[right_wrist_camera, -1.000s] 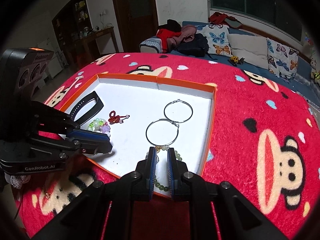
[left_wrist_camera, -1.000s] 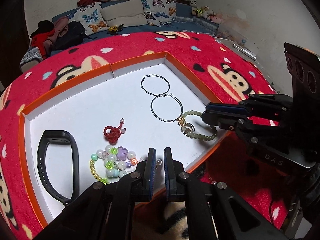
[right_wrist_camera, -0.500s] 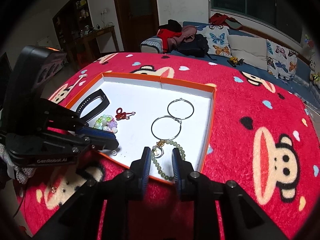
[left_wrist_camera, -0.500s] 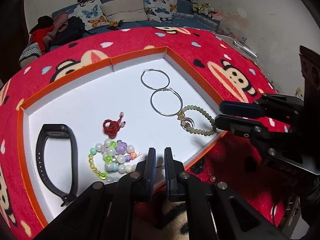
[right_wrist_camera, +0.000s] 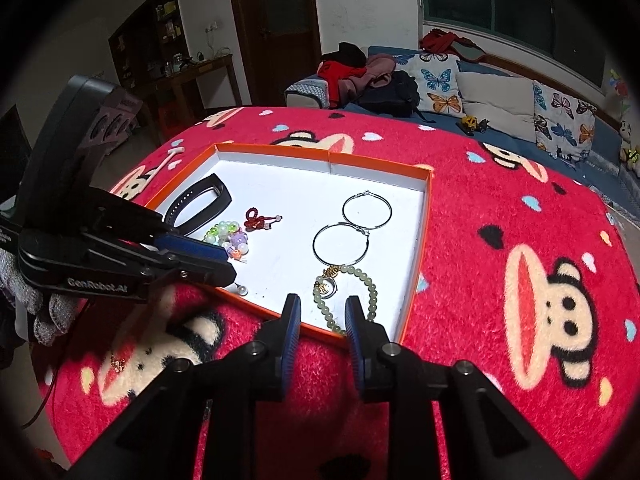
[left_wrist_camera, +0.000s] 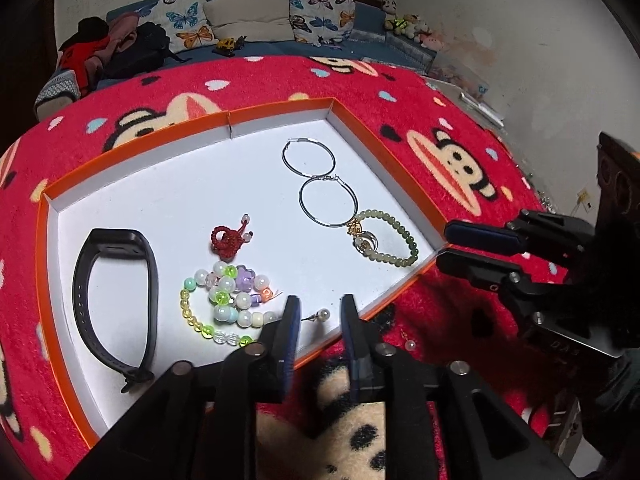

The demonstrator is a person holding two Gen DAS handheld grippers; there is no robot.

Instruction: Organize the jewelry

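White "GenRobot.AI" lettering marks the left gripper point(right_wrist_camera: 230, 270).

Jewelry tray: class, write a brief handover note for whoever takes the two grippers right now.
Left gripper: open, empty, over the pearl earring in the tray.
Right gripper: open, empty, at the green bead bracelet.
In tray: two hoop earrings, black band, red knot charm, colorful bead bracelet.
Left: second pearl earring on the blanket.

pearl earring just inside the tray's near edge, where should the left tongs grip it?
Grip the pearl earring by its round bead, coming from above: it lies flat, its thin post pointing toward the bead bracelet. The open left tongs already straddle it.
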